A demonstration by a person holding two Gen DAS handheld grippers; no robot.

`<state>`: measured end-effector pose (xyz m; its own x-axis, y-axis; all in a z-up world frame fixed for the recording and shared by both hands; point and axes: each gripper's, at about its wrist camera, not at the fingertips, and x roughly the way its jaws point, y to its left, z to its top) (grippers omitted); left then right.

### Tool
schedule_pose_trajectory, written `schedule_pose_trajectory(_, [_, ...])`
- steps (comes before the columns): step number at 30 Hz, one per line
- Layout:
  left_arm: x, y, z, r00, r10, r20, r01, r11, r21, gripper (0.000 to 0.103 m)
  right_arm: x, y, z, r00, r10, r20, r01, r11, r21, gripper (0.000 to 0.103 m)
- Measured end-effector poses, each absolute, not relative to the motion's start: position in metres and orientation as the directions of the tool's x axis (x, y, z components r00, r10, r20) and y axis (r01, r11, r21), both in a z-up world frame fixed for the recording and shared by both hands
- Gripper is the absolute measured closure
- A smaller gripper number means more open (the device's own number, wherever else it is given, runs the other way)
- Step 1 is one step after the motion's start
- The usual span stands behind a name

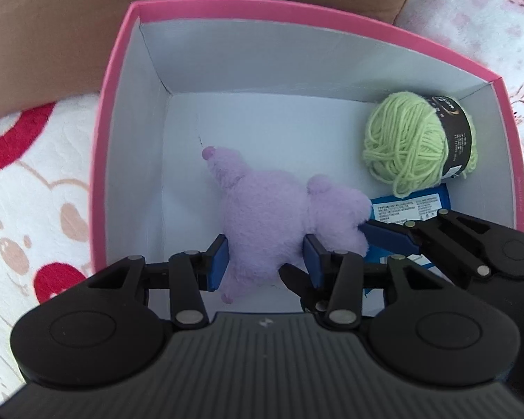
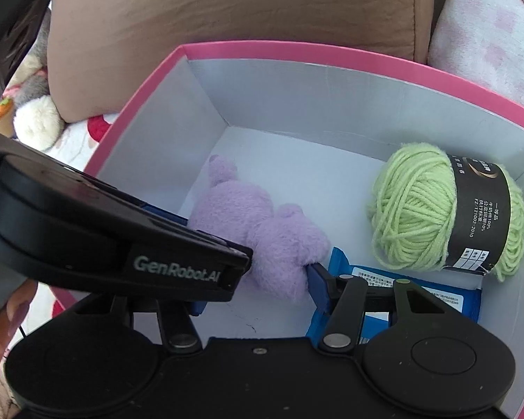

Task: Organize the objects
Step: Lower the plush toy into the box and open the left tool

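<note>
Both tools steeply down, side by side: left tool (image 1: pixel 265 258) clamped, right tool (image 2: pixel 258 289) gripping.

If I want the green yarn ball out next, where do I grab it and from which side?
Grip the green yarn ball across its black paper band, coming straight down from above. It lies on its side near the pink box's far corner, walls close, so only the top is free.

1. Lay spread beyond and left of the tongs: white blanket (image 1: pixel 35 181) with red and pink prints.
2. Stood directly on it, around the tongs' tips: pink box (image 1: pixel 103 160).
3. Leaned behind the box: brown cushion (image 2: pixel 234 17).
</note>
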<state>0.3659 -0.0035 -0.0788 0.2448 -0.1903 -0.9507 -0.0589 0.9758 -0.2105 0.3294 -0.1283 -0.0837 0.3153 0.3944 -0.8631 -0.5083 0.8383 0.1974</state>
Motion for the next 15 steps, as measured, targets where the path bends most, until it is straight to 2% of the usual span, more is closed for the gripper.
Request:
schedule_pose_trajectory(4, [0.365, -0.002, -0.086, 0.226, -0.206, -0.952, -0.083, 0.970, -0.230, 0.059, 0.320, -0.123, -0.084, 0.351, 0.359, -0.865, -0.510, 0.848, 0.145, 0.041])
schedule_pose_trajectory(15, [0.357, -0.007, -0.088, 0.284, -0.210, -0.935, -0.064, 0.969, -0.237, 0.057, 0.313, -0.129, -0.071, 0.378, 0.321, -0.868, -0.479, 0.871, 0.114, 0.041])
